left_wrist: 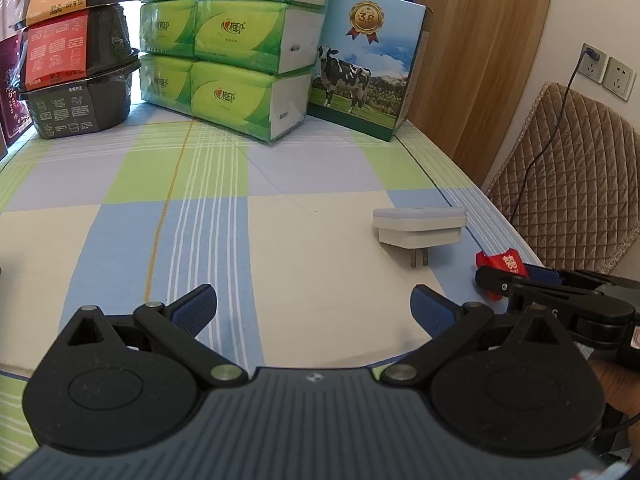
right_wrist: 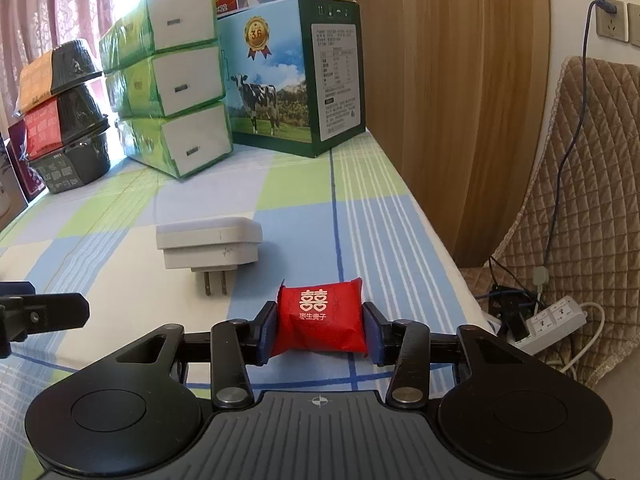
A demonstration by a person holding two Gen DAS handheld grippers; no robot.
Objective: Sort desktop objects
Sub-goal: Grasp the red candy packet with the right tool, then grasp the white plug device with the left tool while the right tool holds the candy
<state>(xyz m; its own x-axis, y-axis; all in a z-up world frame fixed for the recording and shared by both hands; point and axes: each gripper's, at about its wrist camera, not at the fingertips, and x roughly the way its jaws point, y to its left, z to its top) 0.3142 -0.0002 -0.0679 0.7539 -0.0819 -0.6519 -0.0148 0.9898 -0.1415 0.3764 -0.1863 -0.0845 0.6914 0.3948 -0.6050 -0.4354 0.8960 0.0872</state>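
A red candy packet (right_wrist: 322,318) with white characters sits squeezed between the blue pads of my right gripper (right_wrist: 320,330), just above the checked tablecloth (right_wrist: 120,240). The same red candy packet (left_wrist: 500,266) shows at the right of the left wrist view, held in the right gripper (left_wrist: 508,280). A white plug adapter (right_wrist: 210,242) lies on its side just beyond the packet, prongs toward me; this plug adapter (left_wrist: 420,228) is ahead and right of my left gripper (left_wrist: 314,310). The left gripper hovers open over bare cloth with nothing between its fingers.
Along the back stand stacked green tissue packs (left_wrist: 224,48), a cow-printed milk carton box (left_wrist: 364,68) and stacked black food bowls (left_wrist: 76,60). The table's right edge drops to a quilted chair (right_wrist: 592,200), cables and a power strip (right_wrist: 556,322) on the floor.
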